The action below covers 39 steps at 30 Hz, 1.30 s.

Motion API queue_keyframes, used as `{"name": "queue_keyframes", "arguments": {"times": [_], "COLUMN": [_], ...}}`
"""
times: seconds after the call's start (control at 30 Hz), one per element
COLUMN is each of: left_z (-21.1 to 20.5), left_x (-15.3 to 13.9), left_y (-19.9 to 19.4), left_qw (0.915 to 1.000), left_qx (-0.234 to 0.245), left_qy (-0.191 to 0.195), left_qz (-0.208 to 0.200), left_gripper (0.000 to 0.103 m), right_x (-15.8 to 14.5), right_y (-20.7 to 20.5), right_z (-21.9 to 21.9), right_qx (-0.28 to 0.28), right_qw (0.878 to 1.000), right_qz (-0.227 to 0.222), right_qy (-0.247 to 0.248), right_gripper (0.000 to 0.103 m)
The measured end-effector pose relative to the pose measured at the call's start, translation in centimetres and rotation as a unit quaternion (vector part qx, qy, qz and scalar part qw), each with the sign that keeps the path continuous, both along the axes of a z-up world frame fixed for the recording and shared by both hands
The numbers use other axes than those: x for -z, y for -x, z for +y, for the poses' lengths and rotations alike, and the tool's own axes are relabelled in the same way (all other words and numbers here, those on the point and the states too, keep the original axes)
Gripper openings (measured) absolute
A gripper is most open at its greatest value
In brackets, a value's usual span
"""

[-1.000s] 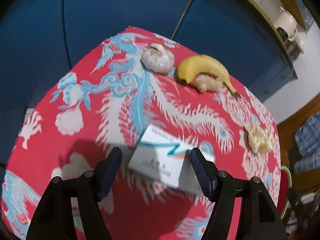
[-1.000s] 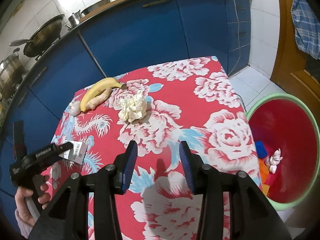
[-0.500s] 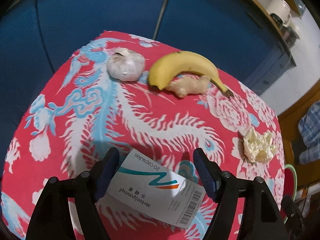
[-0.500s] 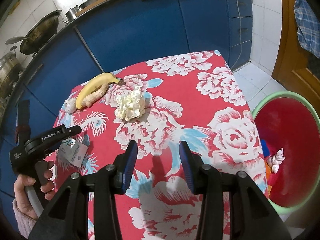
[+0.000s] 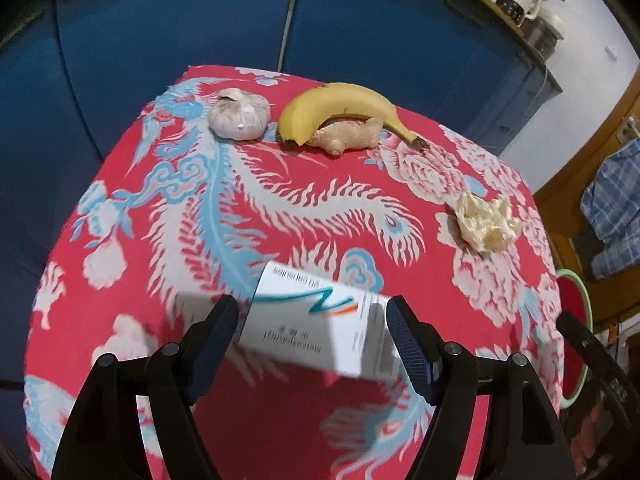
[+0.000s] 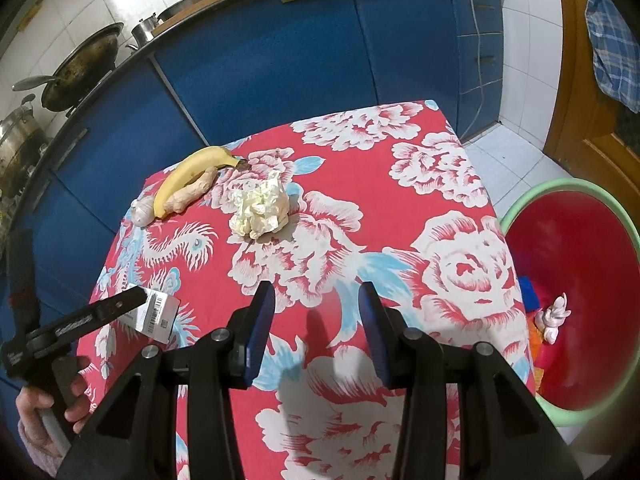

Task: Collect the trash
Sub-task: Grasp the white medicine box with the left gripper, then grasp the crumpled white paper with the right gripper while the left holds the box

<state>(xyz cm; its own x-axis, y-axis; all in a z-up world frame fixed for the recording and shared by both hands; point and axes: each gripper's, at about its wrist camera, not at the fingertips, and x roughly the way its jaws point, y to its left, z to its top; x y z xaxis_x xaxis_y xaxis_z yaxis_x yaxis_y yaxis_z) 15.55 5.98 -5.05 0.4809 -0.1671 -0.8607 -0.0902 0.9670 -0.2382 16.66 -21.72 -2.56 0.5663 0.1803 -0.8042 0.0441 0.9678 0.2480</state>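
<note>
A white medicine box (image 5: 316, 322) with a teal and orange logo sits between the fingers of my left gripper (image 5: 312, 344), over the red flowered tablecloth (image 5: 280, 208); the jaws stand wide around it and contact is unclear. The box also shows in the right wrist view (image 6: 156, 314), at the tip of the left gripper (image 6: 120, 308). A crumpled white tissue (image 5: 488, 226) lies at the table's right; it shows in the right wrist view (image 6: 260, 210) too. My right gripper (image 6: 316, 332) is open and empty above the cloth. A red bin with a green rim (image 6: 576, 264) stands on the floor to the right.
A banana (image 5: 340, 108), a piece of ginger (image 5: 348, 136) and a garlic bulb (image 5: 240, 114) lie at the table's far edge. Blue cabinets (image 6: 280, 52) stand behind. The bin holds some coloured scraps (image 6: 554, 314). A wok (image 6: 80, 68) sits on the counter.
The left gripper has drawn back and tilted, and the medicine box has turned and risen between its fingers. The right gripper has moved slightly forward over the table.
</note>
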Motion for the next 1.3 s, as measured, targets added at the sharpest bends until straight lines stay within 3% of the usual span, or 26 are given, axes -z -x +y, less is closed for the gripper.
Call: {"name": "queue_keyframes", "arguments": {"times": [0.3, 0.57, 0.9, 1.3], "left_z": [1.1, 1.1, -1.2, -5.5], "left_x": [-0.5, 0.9, 1.6, 2.0], "left_y": [2.2, 0.0, -3.7, -2.8], "left_qw": [0.9958, 0.9954, 0.9988, 0.9976], "left_qx": [-0.007, -0.022, -0.012, 0.045], "left_qy": [0.09, 0.09, 0.039, -0.052], "left_qz": [0.017, 0.024, 0.028, 0.008], "left_gripper": [0.077, 0.077, 0.077, 0.077], "right_x": [0.1, 0.0, 0.5, 0.8], "right_y": [0.2, 0.3, -0.1, -1.3], "right_z": [0.3, 0.4, 0.3, 0.8], "right_qx": [-0.004, -0.006, -0.003, -0.003], "right_qw": [1.0, 1.0, 1.0, 1.0], "right_qz": [0.001, 0.0, 0.006, 0.0], "right_qy": [-0.001, 0.002, 0.001, -0.007], "right_gripper": [0.045, 0.045, 0.045, 0.045]}}
